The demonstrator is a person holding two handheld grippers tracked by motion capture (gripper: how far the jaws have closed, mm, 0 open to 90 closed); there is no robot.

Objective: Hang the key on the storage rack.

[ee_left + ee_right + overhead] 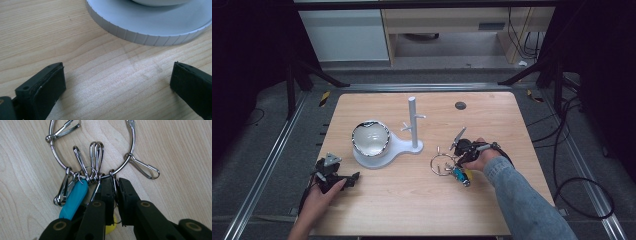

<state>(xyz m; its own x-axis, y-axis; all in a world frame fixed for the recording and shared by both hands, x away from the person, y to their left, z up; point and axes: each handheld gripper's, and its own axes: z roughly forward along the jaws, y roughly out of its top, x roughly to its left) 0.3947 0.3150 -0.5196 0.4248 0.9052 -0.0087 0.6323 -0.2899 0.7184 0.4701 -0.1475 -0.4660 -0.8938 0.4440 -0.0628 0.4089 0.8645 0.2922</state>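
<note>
A pale wood-grain table fills mid-frame, over dark floor. The right gripper pinches a shiny wire key ring (clips dangling); the left gripper gapes wide at lower left.

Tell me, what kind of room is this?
It looks like a lab or workshop set up for recording, not a home. A wooden table stands between metal rails on a grey floor, loose black cables lie beside it, and dark curtains hang at both sides.
</note>
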